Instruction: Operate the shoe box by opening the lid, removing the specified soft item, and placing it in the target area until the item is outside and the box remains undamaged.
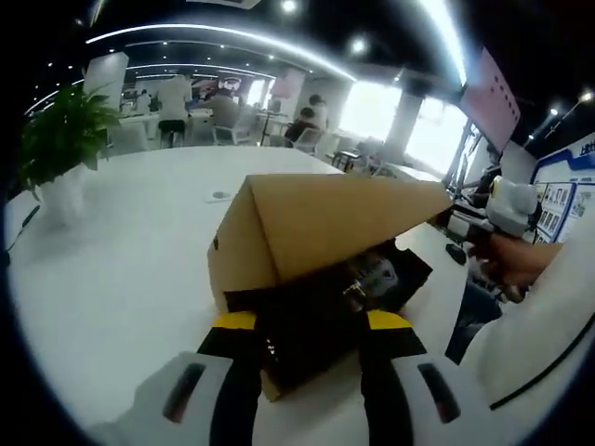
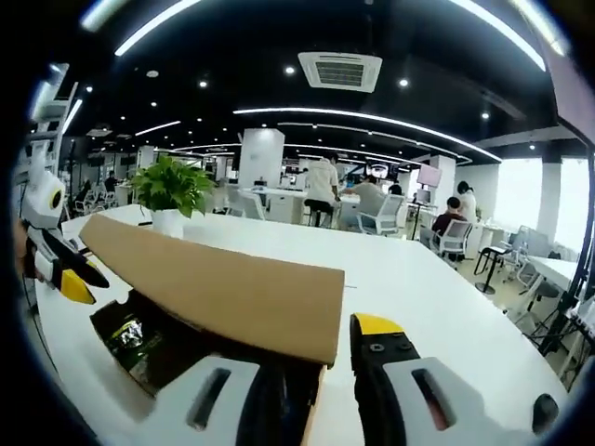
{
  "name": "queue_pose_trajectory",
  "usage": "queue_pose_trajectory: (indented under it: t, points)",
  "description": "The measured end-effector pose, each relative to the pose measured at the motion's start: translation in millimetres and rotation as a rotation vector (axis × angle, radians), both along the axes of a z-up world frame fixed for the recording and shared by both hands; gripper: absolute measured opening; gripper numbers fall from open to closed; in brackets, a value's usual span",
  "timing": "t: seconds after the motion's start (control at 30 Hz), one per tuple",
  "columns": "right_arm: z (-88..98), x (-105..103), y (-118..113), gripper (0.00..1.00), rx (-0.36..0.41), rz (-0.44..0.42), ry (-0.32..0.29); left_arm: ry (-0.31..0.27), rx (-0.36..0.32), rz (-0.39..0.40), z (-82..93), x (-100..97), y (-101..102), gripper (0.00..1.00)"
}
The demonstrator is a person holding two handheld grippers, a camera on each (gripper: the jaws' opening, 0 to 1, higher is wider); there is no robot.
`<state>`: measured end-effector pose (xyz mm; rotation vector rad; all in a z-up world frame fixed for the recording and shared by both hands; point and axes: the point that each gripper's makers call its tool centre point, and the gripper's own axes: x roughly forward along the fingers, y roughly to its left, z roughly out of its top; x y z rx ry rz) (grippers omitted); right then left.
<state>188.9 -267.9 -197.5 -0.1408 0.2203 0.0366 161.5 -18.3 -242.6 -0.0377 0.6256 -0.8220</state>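
Jaws of the left gripper [image 1: 311,327] rise from the bottom of the left gripper view, spread apart, straddling the near corner of one brown shoe box [image 1: 316,251] at frame centre, likely to steady it. Its lid [image 1: 344,218] is tilted up like a roof, and something dark and soft [image 1: 372,279], probably the item to remove, lies inside. One potted plant [image 1: 60,139] stands upper left on the white table [image 1: 121,269].

Right gripper view: two jaws stand apart at the bottom, the right gripper [image 2: 321,358] apparently propping the raised lid [image 2: 223,293]. Dark contents [image 2: 139,339] show beneath at lower left. Another gripper [image 2: 56,260], presumably the left one, enters at the left edge. One plant [image 2: 172,190] sits behind.
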Motion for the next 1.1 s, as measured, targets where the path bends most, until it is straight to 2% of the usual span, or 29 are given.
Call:
queue_pose_trajectory:
  t: [0.03,0.17,0.27,0.43,0.47,0.5,0.53,0.63,0.73,0.8,0.87,0.9,0.93,0.97,1.03,1.1]
  points:
    - [1.1,1,0,0.19,-0.018,-0.001,-0.002,0.002,-0.003,-0.001,-1.3,0.7,1,0.41]
    - [3.3,2,0,0.18,0.004,-0.004,-0.002,0.008,0.011,-0.017,-6.7,1.1,1,0.44]
    - [1.2,5,-2,0.16,-0.019,-0.016,0.017,-0.027,0.055,-0.050,-9.0,2.4,1,0.44]
    - [5.2,10,-5,0.13,-0.027,-0.020,0.027,-0.045,0.065,-0.135,-8.9,-3.6,-8,0.46]
    - [5.6,12,-5,0.13,-0.020,-0.019,0.029,-0.037,0.073,-0.145,-10.5,-5.2,-8,0.43]
    - [6.1,13,-5,0.13,-0.007,-0.021,0.031,0.015,0.091,-0.190,-16.2,-14.0,-10,0.39]
    - [6.5,14,-5,0.13,0.002,-0.022,0.032,0.020,0.106,-0.198,-18.2,-14.5,-9,0.37]
    - [8.5,18,-6,0.12,0.027,-0.022,0.042,-0.004,0.151,-0.203,-25.2,-10.1,-8,0.44]
    - [9.7,22,-7,0.11,0.055,-0.029,0.053,-0.038,0.179,-0.244,-25.3,-11.4,-9,0.41]
    - [11.3,24,-7,0.11,0.060,-0.030,0.058,-0.055,0.232,-0.292,-31.8,-12.4,-7,0.41]
    - [11.7,25,-8,0.10,0.067,-0.034,0.068,-0.038,0.269,-0.321,-41.6,-14.6,-5,0.41]
    - [11.8,27,-8,0.10,0.066,-0.034,0.070,-0.014,0.284,-0.326,-46.7,-17.3,-2,0.37]
    - [12.1,27,-9,0.09,0.061,-0.038,0.070,-0.081,0.256,-0.346,-41.0,-10.8,-9,0.33]
    - [12.7,29,-9,0.09,0.053,-0.037,0.072,-0.045,0.278,-0.332,-44.3,-14.6,-4,0.33]
    - [13.4,31,-9,0.09,0.048,-0.034,0.078,-0.025,0.303,-0.367,-45.4,-16.2,-8,0.33]
    - [14.5,34,-10,0.09,0.050,-0.035,0.085,-0.071,0.366,-0.423,-50.0,-14.3,-9,0.33]
